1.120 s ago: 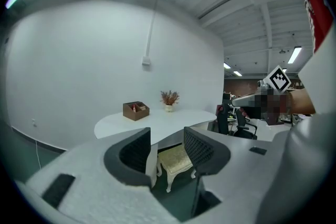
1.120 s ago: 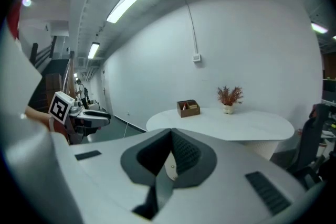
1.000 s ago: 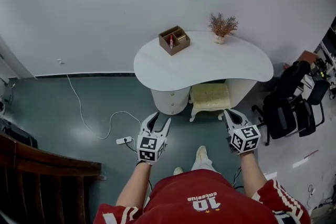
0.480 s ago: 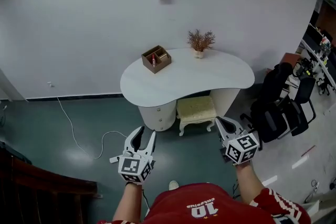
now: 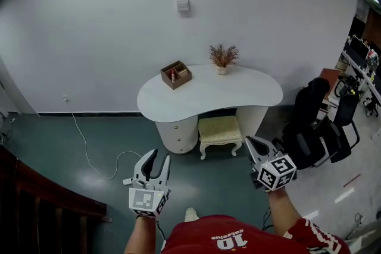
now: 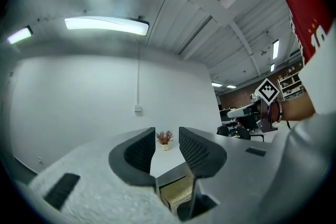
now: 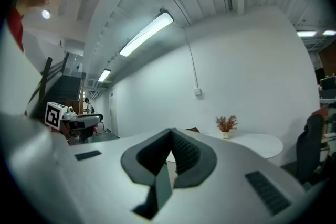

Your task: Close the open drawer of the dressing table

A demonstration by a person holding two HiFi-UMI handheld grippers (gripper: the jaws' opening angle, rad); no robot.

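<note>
Head view: both claws hover over the green floor, well short of the bench [image 5: 208,92], with a person in a red top behind them.

Left claw [image 5: 158,157]: jaws apart and closing, nothing between them.

Right claw [image 5: 253,144]: jaws together at the tips, gripping nothing.

The bench is white and kidney-shaped, set against the white wall. The drawer stack [image 5: 177,134] is the rounded pedestal under the bench's left end as this view has it. Small knobs show on its fronts, but it's too far off to tell which drawer is open.

A cushioned stool [image 5: 219,128] is tucked under the bench, just right of the drawer stack.

On the bench, a wooden organiser box [image 5: 175,75] sits at the left rear and a dried plant [image 5: 222,57] at the rear middle. Black office chairs [image 5: 315,128] stand off the bench's right end.
</note>
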